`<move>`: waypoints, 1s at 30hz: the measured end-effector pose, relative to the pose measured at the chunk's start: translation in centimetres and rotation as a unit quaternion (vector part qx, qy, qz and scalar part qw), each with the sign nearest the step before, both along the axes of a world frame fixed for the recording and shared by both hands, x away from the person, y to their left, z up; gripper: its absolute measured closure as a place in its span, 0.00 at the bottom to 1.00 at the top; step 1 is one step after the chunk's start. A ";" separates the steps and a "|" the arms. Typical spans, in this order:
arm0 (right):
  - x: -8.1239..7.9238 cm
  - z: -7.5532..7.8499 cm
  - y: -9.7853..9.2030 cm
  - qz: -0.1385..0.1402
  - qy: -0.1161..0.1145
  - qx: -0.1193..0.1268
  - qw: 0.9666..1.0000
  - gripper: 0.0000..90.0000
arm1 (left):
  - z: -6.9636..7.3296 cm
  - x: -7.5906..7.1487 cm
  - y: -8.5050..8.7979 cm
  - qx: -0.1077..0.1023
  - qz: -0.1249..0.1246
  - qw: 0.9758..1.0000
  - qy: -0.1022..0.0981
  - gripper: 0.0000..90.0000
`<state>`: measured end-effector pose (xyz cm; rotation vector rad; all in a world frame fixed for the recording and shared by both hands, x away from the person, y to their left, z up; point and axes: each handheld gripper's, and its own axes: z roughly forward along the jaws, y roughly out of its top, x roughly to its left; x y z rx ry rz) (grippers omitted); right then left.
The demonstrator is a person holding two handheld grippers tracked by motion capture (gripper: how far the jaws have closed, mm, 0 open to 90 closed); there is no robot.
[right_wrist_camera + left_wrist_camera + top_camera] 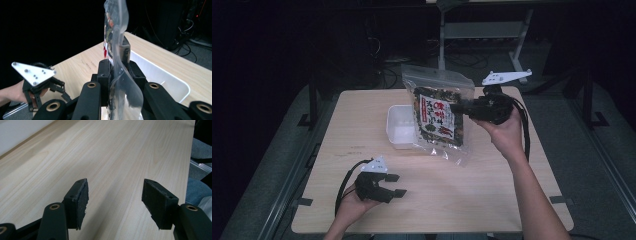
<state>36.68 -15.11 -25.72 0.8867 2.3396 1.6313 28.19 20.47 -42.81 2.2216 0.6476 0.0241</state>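
A clear plastic snack bag (439, 112) with a printed label hangs upright above the table, its lower edge near the wood. My right gripper (460, 107) is shut on the bag's right edge; in the right gripper view the bag (117, 50) rises edge-on, pinched between the black jaws. A white rectangular tray (399, 125) sits just left of and behind the bag. My left gripper (394, 185) rests low at the table's front left, open with nothing between its pads (81, 200), far from the bag.
The light wooden table (362, 115) has bare room across its front and left. Its edges drop to grey floor and dark surroundings. A metal stand (482, 30) stands behind the table. The left gripper (37, 80) appears far off in the right gripper view.
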 end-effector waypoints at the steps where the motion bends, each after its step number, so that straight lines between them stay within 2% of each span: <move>1: 0.0 0.0 0.0 0.000 0.000 0.000 1.000 0.84 | 0.0 0.0 0.0 0.000 0.001 1.000 0.001 0.42; 9: 1.9 0.8 1.1 -0.016 -0.017 0.011 1.000 0.84 | 0.0 0.1 0.3 -0.001 0.003 1.000 0.001 0.41; 21: 4.1 0.7 3.1 -0.024 -0.025 0.007 0.999 0.84 | 0.0 0.2 0.5 -0.001 0.004 1.000 0.001 0.41; 30: 5.9 -0.6 5.4 -0.046 -0.039 0.009 0.998 0.84 | 0.0 0.3 0.6 -0.003 0.003 1.000 0.002 0.40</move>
